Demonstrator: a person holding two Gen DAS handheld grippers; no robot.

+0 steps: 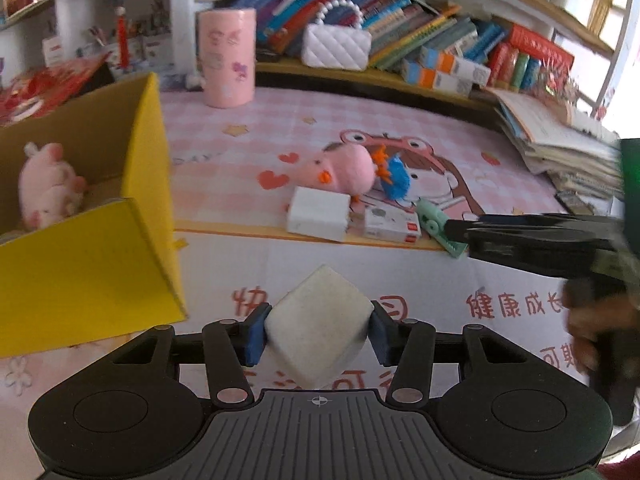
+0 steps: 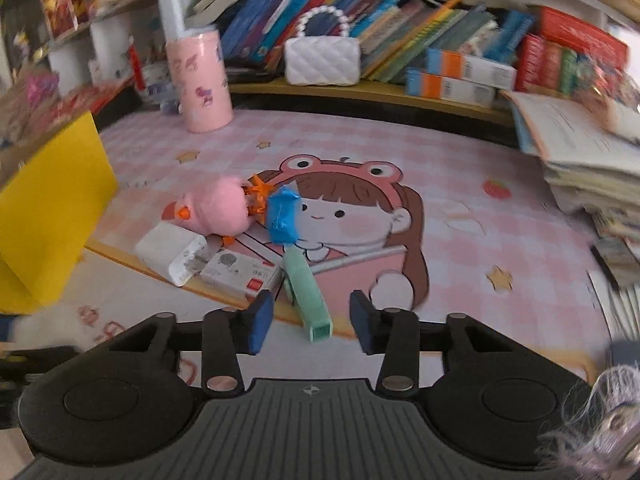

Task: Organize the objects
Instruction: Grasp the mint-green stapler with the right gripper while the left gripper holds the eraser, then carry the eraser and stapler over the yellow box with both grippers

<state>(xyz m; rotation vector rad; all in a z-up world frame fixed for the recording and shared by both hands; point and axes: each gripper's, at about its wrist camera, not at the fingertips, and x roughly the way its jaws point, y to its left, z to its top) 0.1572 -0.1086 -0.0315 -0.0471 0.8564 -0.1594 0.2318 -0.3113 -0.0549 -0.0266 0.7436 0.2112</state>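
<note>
My left gripper (image 1: 318, 332) is shut on a white cube (image 1: 316, 320), held corner-up above the mat beside the yellow cardboard box (image 1: 104, 264). A pink plush pig (image 1: 48, 188) lies inside that box. On the pink mat (image 2: 460, 200) sit a pink plush duck (image 2: 220, 208), a blue and orange toy (image 2: 284, 216), a white block (image 2: 170, 252), a small white carton (image 2: 240, 272) and a mint green clip (image 2: 308, 292). My right gripper (image 2: 312, 320) is open, its blue pads (image 2: 260, 320) either side of the clip's near end without touching it.
A pink cylinder (image 1: 228, 56) and a white quilted purse (image 1: 336, 46) stand at the back before a shelf of books (image 2: 440, 32). A stack of papers and notebooks (image 2: 592, 160) fills the right edge. The yellow box (image 2: 48, 208) blocks the left side.
</note>
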